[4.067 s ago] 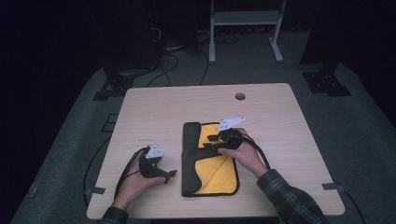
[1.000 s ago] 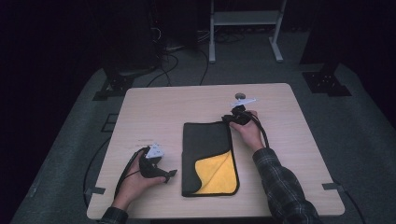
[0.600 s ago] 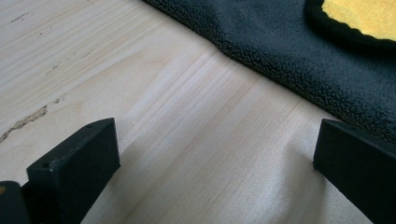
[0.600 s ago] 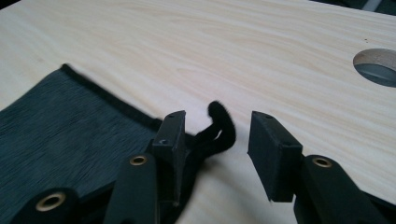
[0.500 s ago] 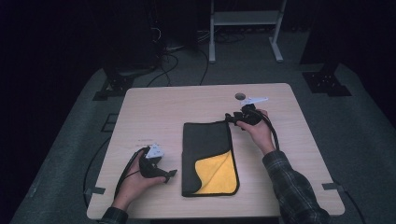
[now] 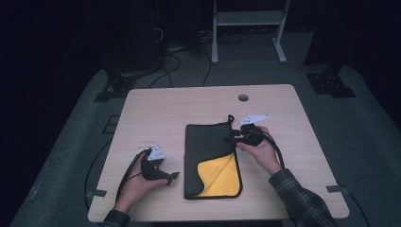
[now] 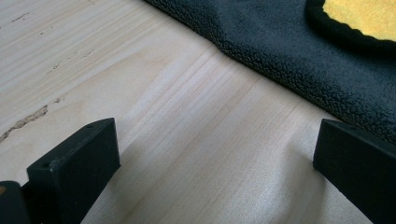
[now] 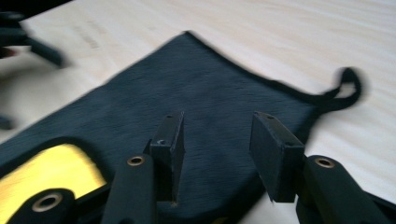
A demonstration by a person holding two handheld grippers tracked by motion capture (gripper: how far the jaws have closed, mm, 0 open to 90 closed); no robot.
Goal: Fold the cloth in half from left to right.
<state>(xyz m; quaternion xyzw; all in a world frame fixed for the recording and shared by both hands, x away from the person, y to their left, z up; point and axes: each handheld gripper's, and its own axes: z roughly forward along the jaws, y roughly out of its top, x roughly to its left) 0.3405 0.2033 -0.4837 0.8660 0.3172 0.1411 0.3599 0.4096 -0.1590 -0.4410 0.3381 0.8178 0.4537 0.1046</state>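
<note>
Dark cloth (image 6: 210, 156) lies flat at the centre of the table (image 6: 189, 104), yellow underside folded up at its lower right corner, loop at the upper right. Right gripper (image 6: 235, 137) hovers over the cloth's right edge, jaws apart, empty. Left gripper (image 6: 171, 177) sits lower left of the cloth, jaws wide apart. Bare wood all along the upper part of the table.

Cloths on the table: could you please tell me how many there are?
1. A dark cloth with a yellow underside lies near the middle of the table, its near right corner folded back, between the left tool and the right tool. Nothing seems hidden beneath.
</note>
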